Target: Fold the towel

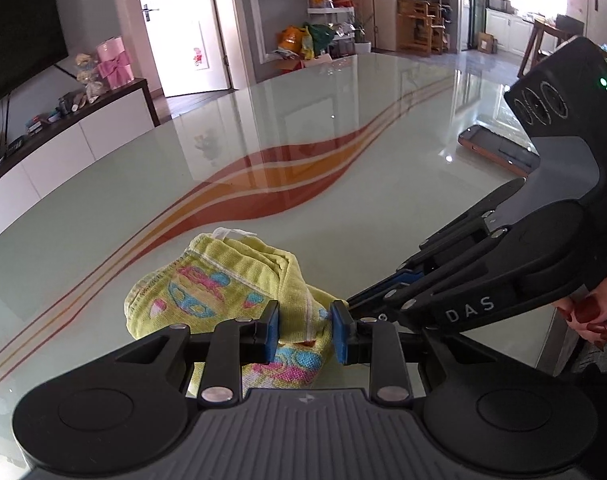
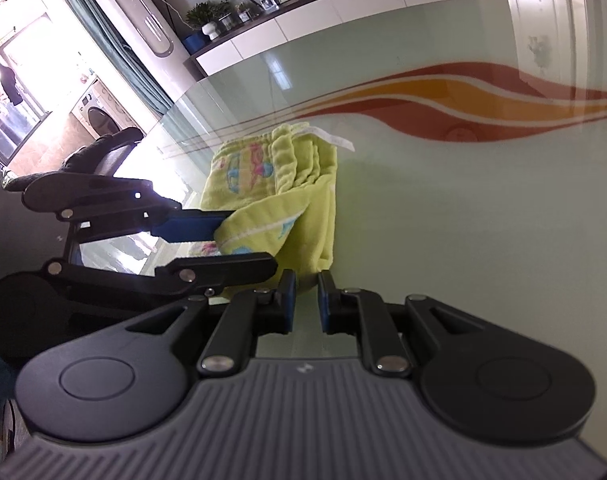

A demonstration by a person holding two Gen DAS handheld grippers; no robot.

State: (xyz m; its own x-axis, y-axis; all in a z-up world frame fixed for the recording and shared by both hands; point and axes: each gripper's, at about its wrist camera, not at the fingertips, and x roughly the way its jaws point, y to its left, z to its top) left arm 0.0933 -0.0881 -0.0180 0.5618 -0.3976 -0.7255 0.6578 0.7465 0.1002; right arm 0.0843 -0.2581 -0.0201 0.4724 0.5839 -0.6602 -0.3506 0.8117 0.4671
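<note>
A small yellow-green towel (image 1: pixel 223 284) with pink and blue car prints lies bunched and partly folded on the glass table (image 1: pixel 343 168); a white label sticks out at its far end. My left gripper (image 1: pixel 305 330) has its blue pads around a fold of the towel, jaws part open, not pressing. In the right wrist view the towel (image 2: pixel 279 188) lies just ahead, and the left gripper's fingers (image 2: pixel 191 226) reach into it from the left. My right gripper (image 2: pixel 306 300) is slightly open and empty, just short of the towel's near edge.
The pale green glass table has red and orange wavy stripes (image 1: pixel 287 176). A phone (image 1: pixel 499 148) lies at the table's far right. A TV cabinet (image 1: pixel 63 136) stands beyond the left edge. An office chair (image 2: pixel 99 152) sits past the table edge.
</note>
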